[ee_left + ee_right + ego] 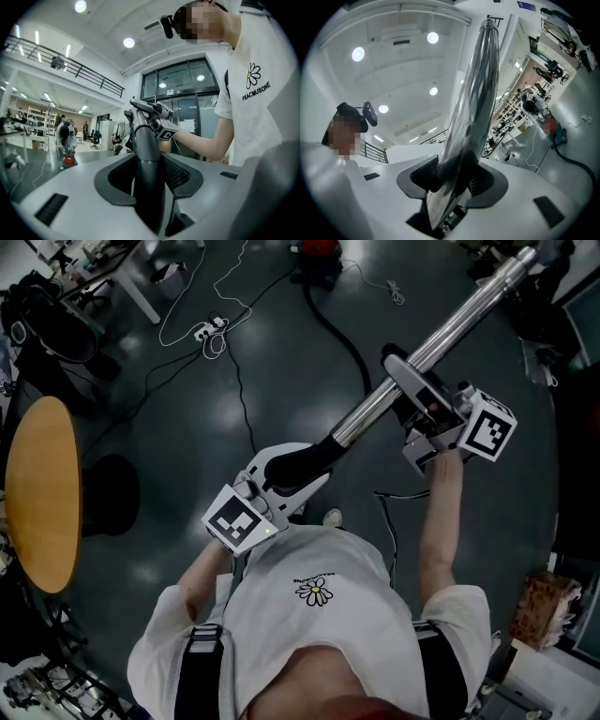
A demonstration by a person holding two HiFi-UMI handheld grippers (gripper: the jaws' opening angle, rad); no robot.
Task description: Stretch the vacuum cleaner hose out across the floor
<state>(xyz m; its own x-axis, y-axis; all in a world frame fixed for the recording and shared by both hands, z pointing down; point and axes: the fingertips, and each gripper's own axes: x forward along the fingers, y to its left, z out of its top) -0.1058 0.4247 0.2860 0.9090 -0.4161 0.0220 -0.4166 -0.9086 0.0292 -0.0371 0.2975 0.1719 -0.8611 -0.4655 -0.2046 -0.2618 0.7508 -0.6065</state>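
Fingers [183, 176] clamped on both sides: left gripper [298, 472] on black handle bend [314, 457], right gripper [412, 381] on chrome wand tube [469, 310]. Holding wand up off floor [187, 418]; hose [336, 329] lying curved on it toward red vacuum cleaner [317, 249]. Likely risks: dragging cleaner once slack runs out, snagging white cable [225, 277] or power strip [208, 329], slipping on slick chrome.

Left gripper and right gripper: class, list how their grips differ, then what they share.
The left gripper clamps the dark handle; the right gripper clamps the shiny metal tube. The left gripper sits near the person's body, the right gripper farther out. Both grip one vacuum wand.
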